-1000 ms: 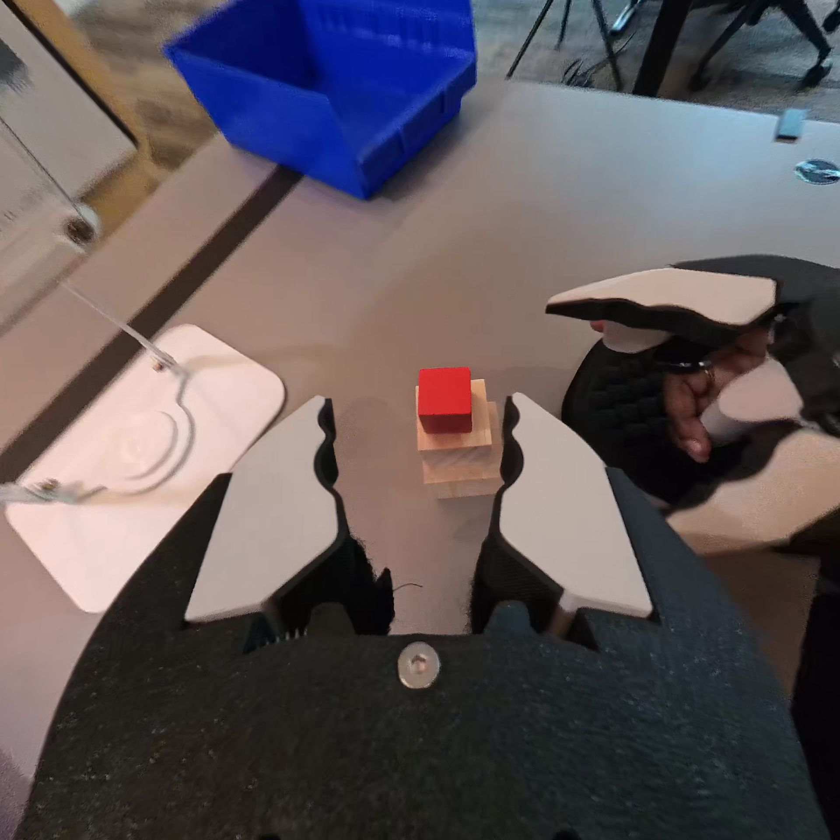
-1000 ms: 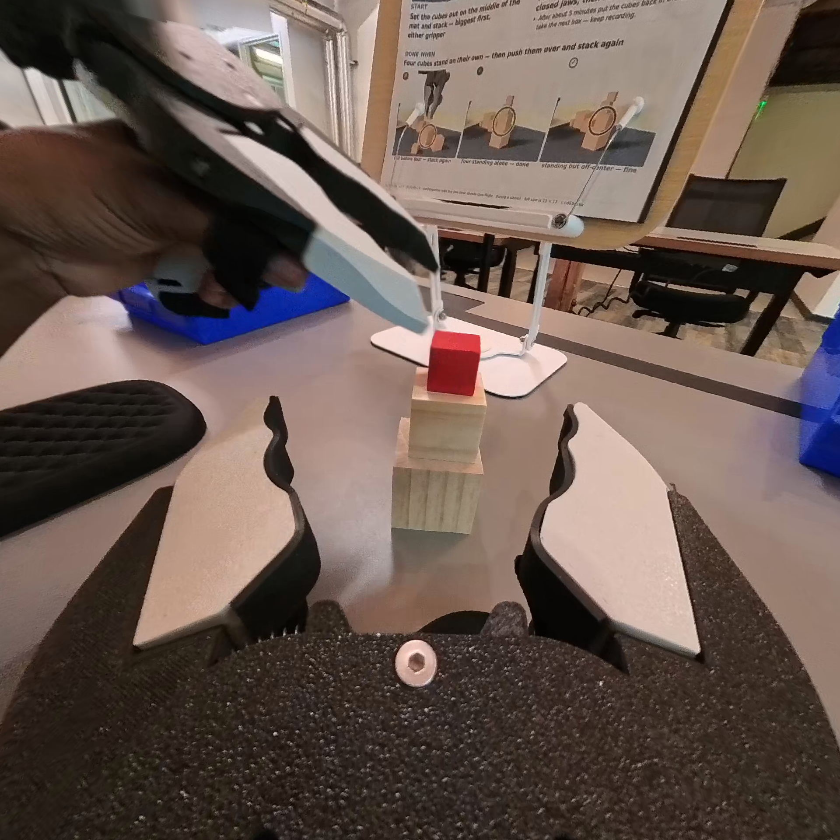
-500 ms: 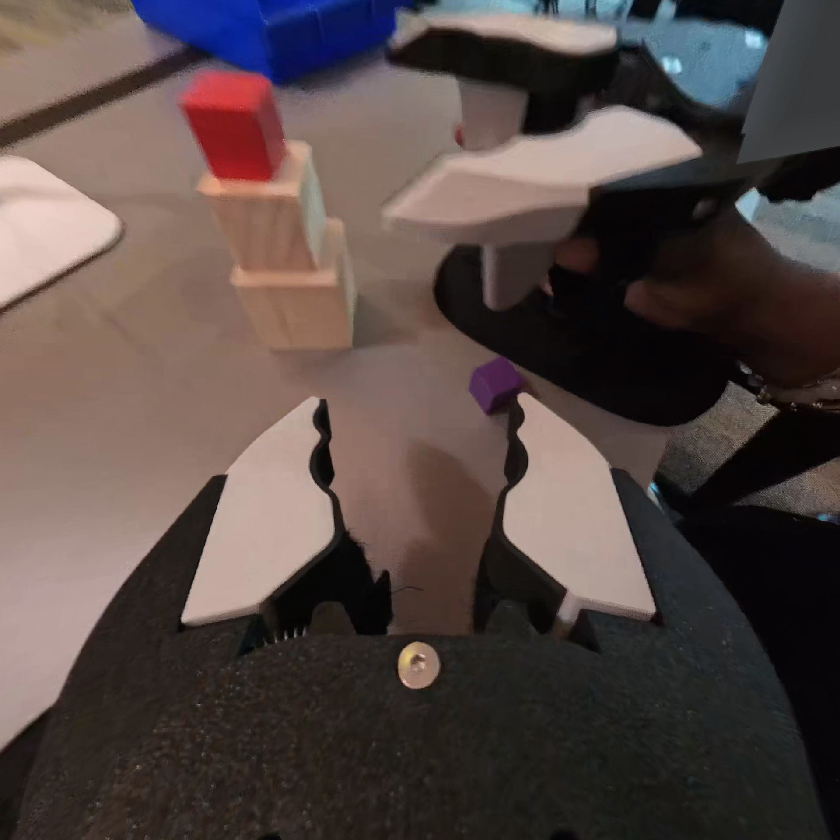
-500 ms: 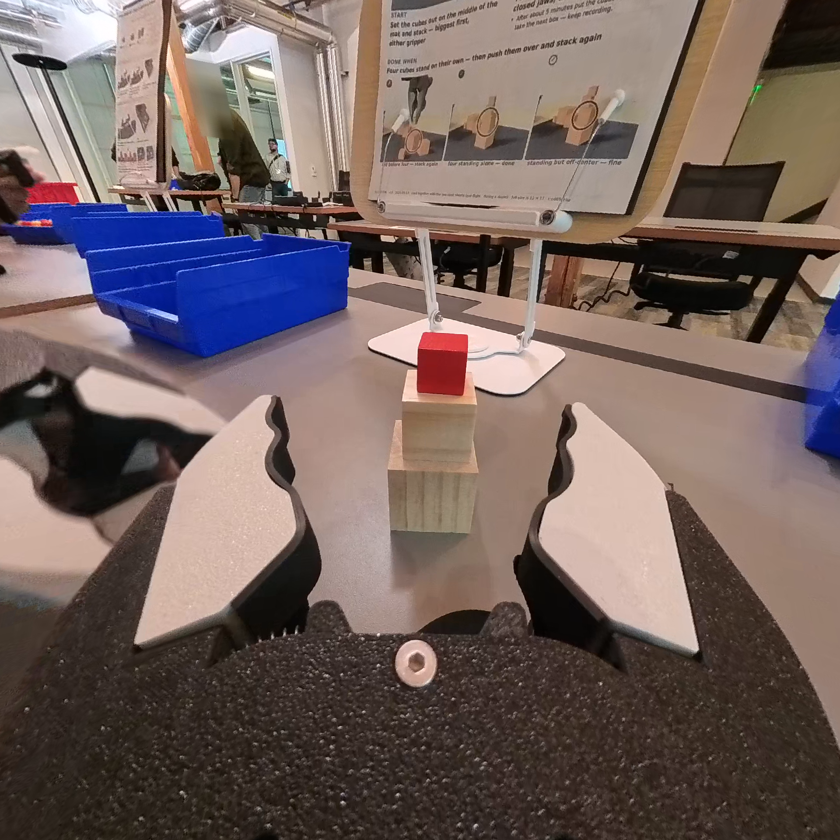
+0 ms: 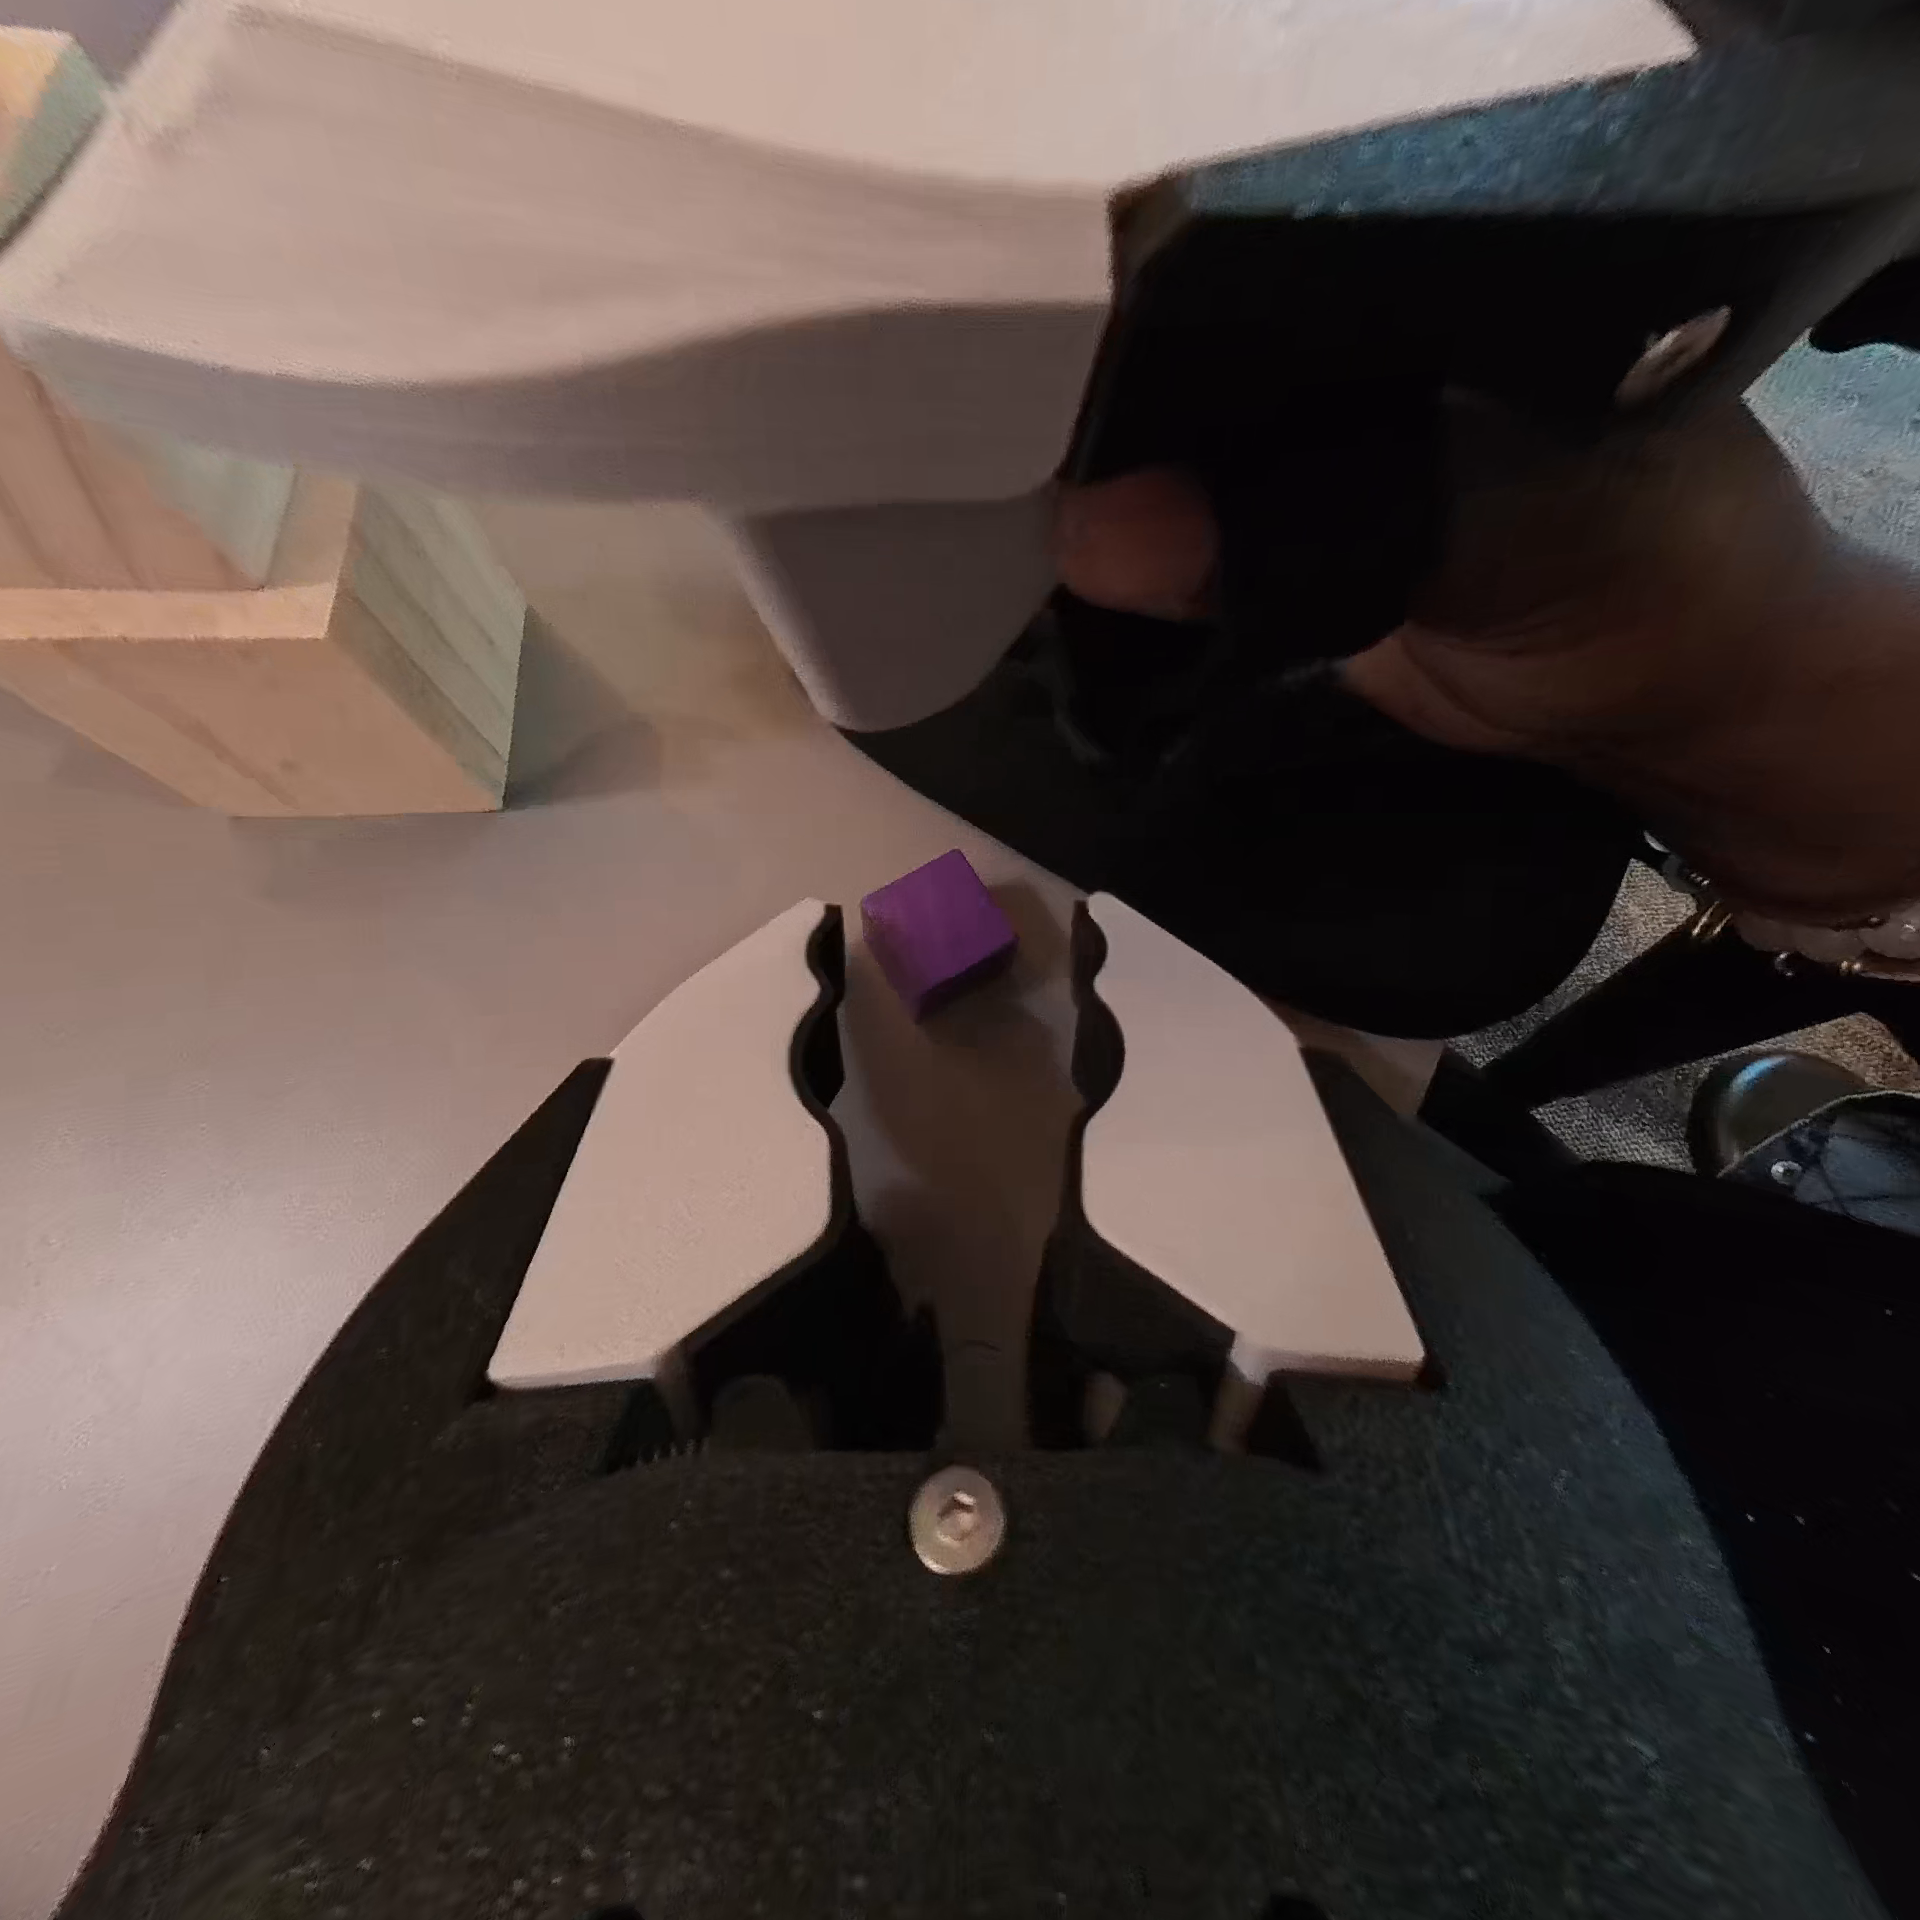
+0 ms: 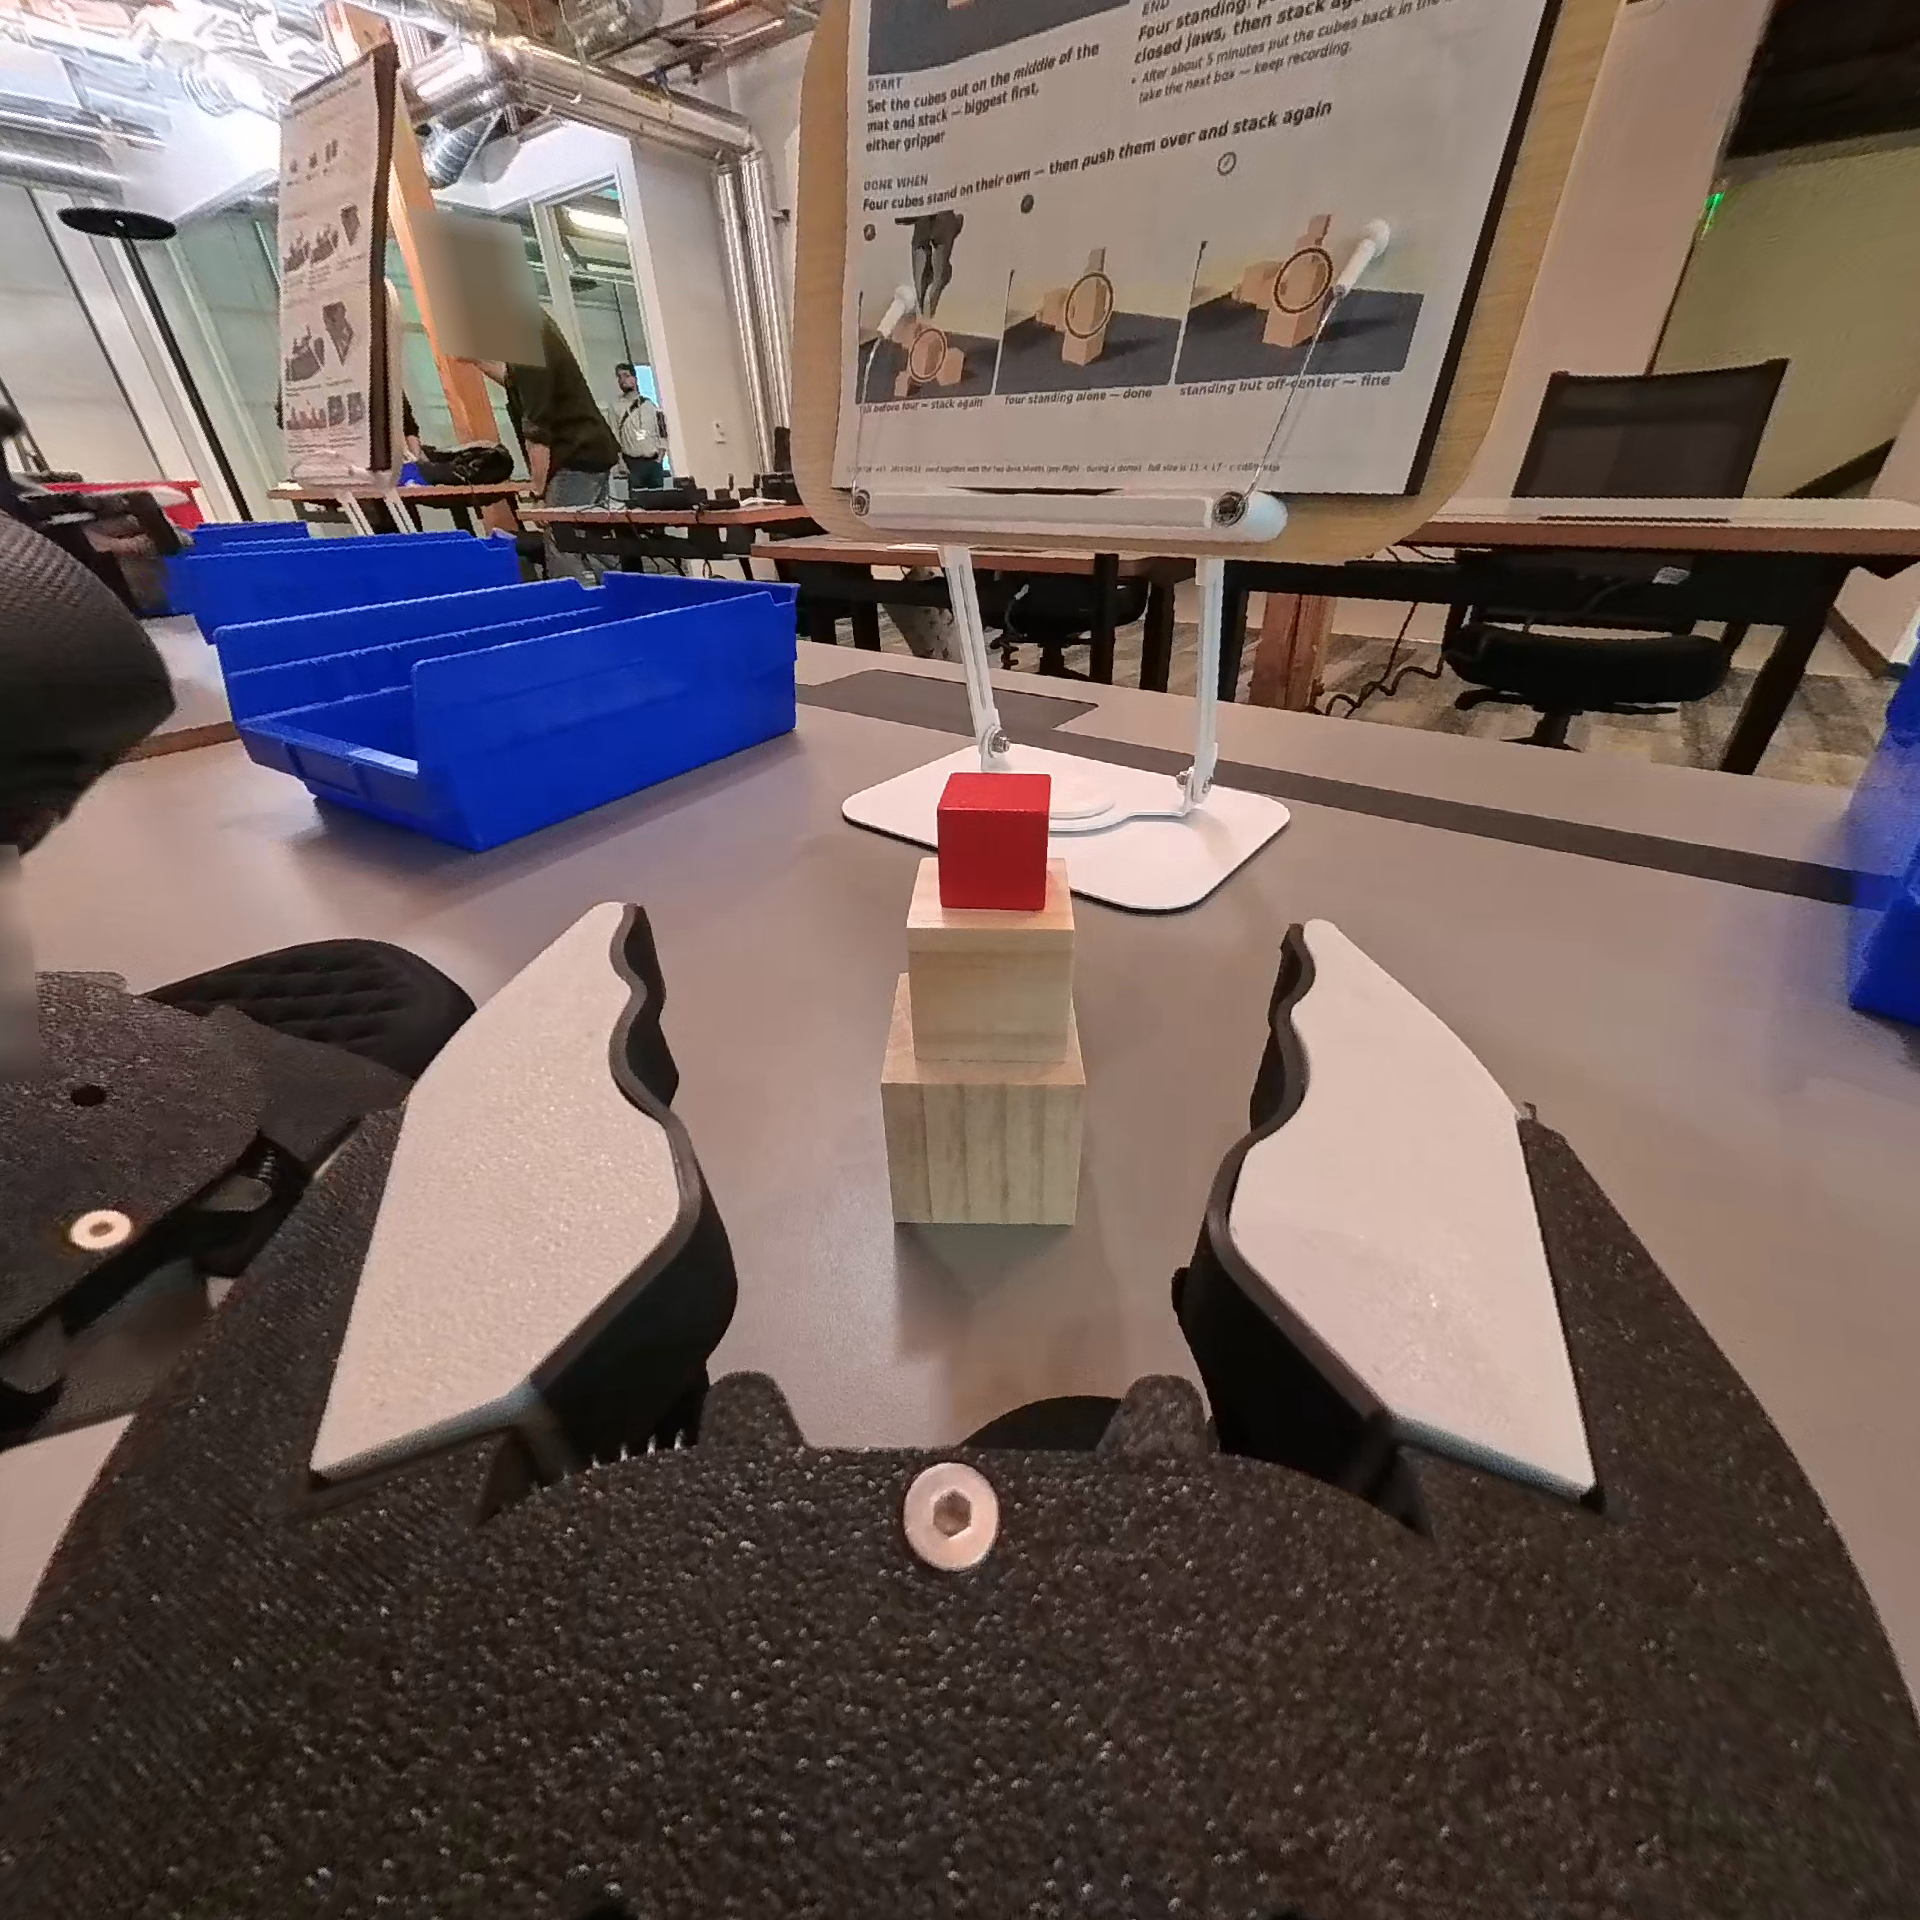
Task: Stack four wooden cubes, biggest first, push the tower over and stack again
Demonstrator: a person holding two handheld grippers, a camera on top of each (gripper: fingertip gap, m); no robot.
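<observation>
In the left wrist view a small purple cube (image 5: pixel 938 933) lies on the grey table (image 5: pixel 260 1039) between my left gripper's (image 5: pixel 956 914) fingertips. A gap shows on each side of it, so the pads do not press it. In the right wrist view my right gripper (image 6: pixel 961 925) is wide open and holds nothing. Just ahead of it stands a stack: a large wooden cube (image 6: pixel 982 1138), a smaller wooden cube (image 6: pixel 989 971) and a red cube (image 6: pixel 993 842) on top. The large wooden cube (image 5: pixel 260 707) also shows in the left wrist view, with the right gripper's finger (image 5: pixel 520 260) close above.
A blue bin (image 6: pixel 499 707) stands at the back left and another blue bin (image 6: pixel 1886 914) at the right edge. A white stand (image 6: pixel 1143 842) with a printed board is behind the stack. A black padded armrest (image 6: pixel 312 997) lies at the left. A hand (image 5: pixel 1662 675) holds the right gripper. Some 12 centimetres of space lies between my two pairs of fingers. The right tips stand about 5 centimetres off the red cube (image 6: pixel 993 842).
My left gripper has dropped from above the stack to the purple cube near the table's front edge, and its jaws have narrowed around the cube. The right gripper has stayed put.
</observation>
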